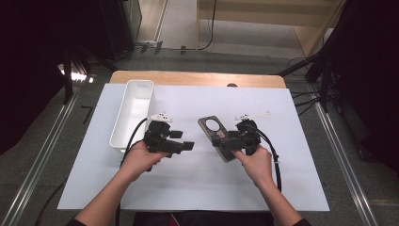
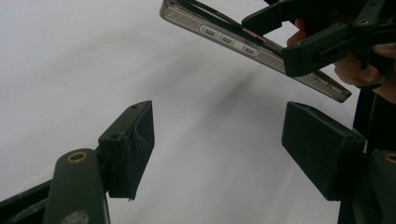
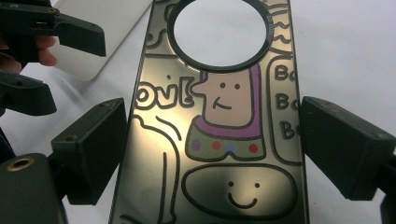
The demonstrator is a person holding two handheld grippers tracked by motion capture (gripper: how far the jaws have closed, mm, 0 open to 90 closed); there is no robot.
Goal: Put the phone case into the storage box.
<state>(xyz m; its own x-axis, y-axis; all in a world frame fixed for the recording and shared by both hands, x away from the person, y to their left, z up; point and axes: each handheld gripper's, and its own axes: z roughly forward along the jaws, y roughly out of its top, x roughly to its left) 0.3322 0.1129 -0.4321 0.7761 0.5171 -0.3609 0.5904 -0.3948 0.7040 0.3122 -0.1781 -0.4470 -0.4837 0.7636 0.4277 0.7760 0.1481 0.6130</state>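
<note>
Gripping a phone case by its two long edges, the right gripper holds it tilted just above the white sheet, centre-right of the high view. Cartoon print and round camera hole show in the right gripper view. The left gripper, centre-left, stands released, nothing between its jaws, near the case's edge. White tray at upper left.

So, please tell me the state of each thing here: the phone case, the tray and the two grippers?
phone case: held by its long edges in the right gripper, lifted off the table, printed side up.
tray: upright on the table, empty.
left gripper: jaws open, nothing between them.
right gripper: jaws shut on the phone case.
</note>
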